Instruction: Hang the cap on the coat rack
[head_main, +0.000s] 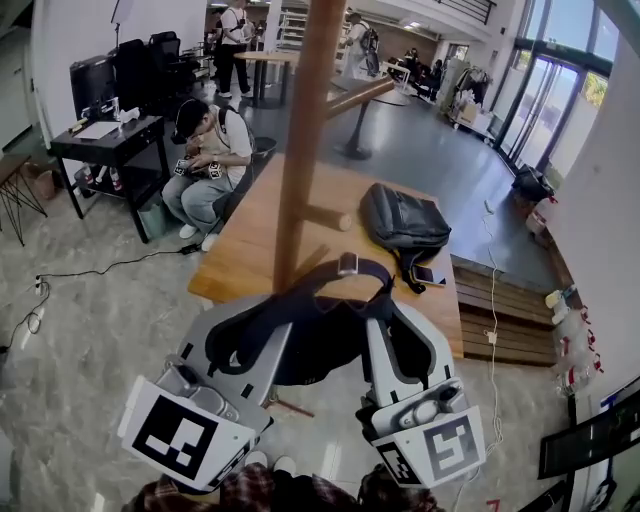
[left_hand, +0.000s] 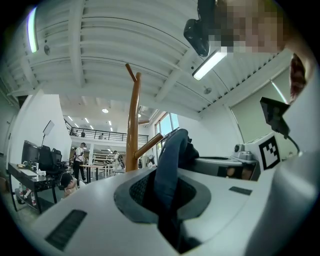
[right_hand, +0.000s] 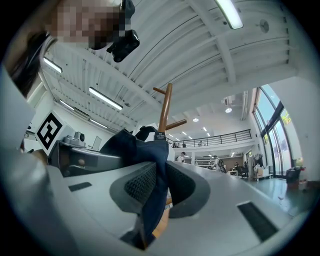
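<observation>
The dark navy cap (head_main: 305, 340) is stretched between my two grippers, just in front of the wooden coat rack pole (head_main: 300, 150). My left gripper (head_main: 255, 335) is shut on the cap's left side, and the fabric (left_hand: 170, 165) runs up from between its jaws. My right gripper (head_main: 385, 325) is shut on the cap's right side, with the cloth (right_hand: 147, 160) pinched between its pads. A rack peg (head_main: 358, 95) sticks out to the right, higher up the pole. In both gripper views the rack (left_hand: 132, 125) (right_hand: 165, 107) rises beyond the cap.
The rack stands by a wooden table (head_main: 250, 250) with a black backpack (head_main: 405, 222) on it. A person (head_main: 205, 160) crouches at the table's left. A black desk (head_main: 110, 140) is further left, and cables (head_main: 90, 270) trail over the floor.
</observation>
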